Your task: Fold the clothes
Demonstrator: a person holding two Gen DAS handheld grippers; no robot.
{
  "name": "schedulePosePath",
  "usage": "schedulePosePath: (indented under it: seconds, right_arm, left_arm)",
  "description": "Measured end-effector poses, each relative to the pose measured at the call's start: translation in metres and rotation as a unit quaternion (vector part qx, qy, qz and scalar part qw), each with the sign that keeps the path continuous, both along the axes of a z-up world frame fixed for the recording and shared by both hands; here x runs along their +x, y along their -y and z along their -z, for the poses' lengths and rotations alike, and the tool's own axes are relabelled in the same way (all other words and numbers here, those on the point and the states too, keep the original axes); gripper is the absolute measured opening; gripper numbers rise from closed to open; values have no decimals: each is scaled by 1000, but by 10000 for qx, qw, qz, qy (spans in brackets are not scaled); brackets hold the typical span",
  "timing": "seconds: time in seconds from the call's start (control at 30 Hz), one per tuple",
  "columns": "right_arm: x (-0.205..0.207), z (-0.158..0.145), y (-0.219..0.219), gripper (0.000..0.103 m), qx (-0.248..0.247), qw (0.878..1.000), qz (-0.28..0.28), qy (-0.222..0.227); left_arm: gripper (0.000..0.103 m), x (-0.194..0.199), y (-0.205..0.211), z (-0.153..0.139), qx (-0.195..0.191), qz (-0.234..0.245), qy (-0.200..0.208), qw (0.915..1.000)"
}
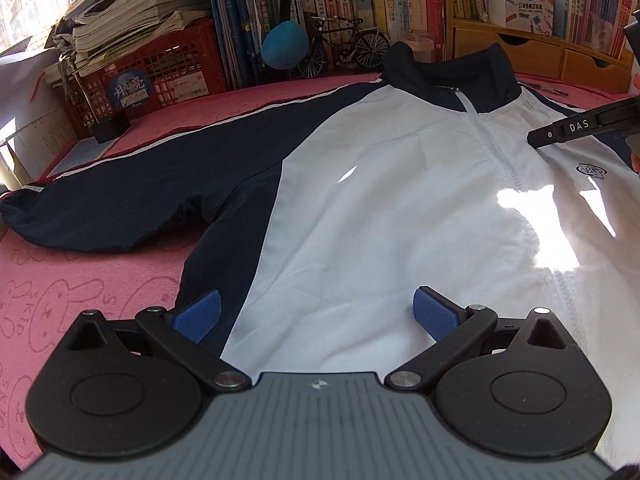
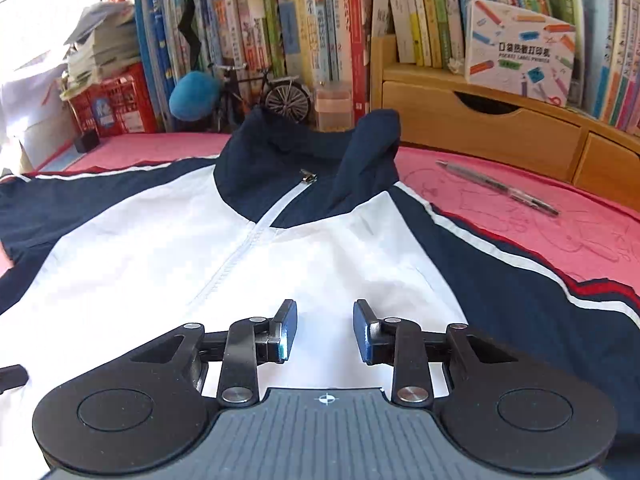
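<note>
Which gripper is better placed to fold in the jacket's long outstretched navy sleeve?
Probably the left gripper: it is open over the jacket beside that sleeve, while the right gripper hovers over the white chest.

Jacket (image 1: 360,200): white front, navy sleeves and collar, white stripe along each sleeve, red edging beside it on my right. Mat (image 1: 80,280): pink, faint bunny line drawings. My left gripper (image 1: 316,312): black, blue pads. Crate (image 1: 160,64): red. Plush ball (image 2: 194,96): blue.
</note>
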State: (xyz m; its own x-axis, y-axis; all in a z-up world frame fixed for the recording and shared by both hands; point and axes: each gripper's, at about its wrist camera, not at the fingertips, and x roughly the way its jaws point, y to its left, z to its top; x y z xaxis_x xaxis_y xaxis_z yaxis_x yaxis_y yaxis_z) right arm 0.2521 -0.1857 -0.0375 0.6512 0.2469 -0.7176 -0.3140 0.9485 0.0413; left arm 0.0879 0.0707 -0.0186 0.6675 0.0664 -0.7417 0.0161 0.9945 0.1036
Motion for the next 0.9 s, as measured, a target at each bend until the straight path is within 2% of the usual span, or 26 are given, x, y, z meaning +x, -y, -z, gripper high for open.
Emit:
schedulePosePath:
  seconds: [0.03, 0.23, 0.33, 0.4, 0.47, 0.57, 0.67, 0.73, 0.8, 0.9]
  right_arm:
    - [11, 3, -5, 29, -141, 9997, 85, 184]
    - [86, 6, 0, 29, 156, 9962, 846, 161]
    - [101, 2, -4, 36, 50, 9904, 1374, 104]
    - [92, -7, -12, 37, 108, 9862, 1643, 143]
    - [68, -19, -35, 37, 97, 9922, 1191, 353]
    - [28, -32, -92, 37, 122, 9991, -65, 391]
    - [-4, -34, -154, 38, 276, 9903, -1355, 103]
    - [-16, -27, -195, 38, 94, 9809, -1944, 28]
    - [-15, -15, -230, 38, -282, 9785, -2043, 97]
    - [10, -8, -250, 43, -205, 9859, -1639, 263]
  left_arm:
    - [103, -2, -5, 1, -92, -23, -3, 10000]
    - [103, -11, -21, 8, -317, 31, 226, 9992]
    - [103, -16, -28, 11, -429, 58, 340, 9985]
    - [103, -19, -33, 13, -504, 76, 416, 9978]
    - [103, -23, -37, 15, -547, 85, 495, 9972]
    - [103, -31, -38, 15, -555, 65, 573, 9968]
    - [103, -39, -40, 16, -579, 51, 669, 9961]
    - [103, -42, -41, 17, -610, 57, 724, 9955]
    - [103, -44, -42, 17, -638, 69, 754, 9951]
    - [103, -44, -43, 17, -676, 82, 774, 9947]
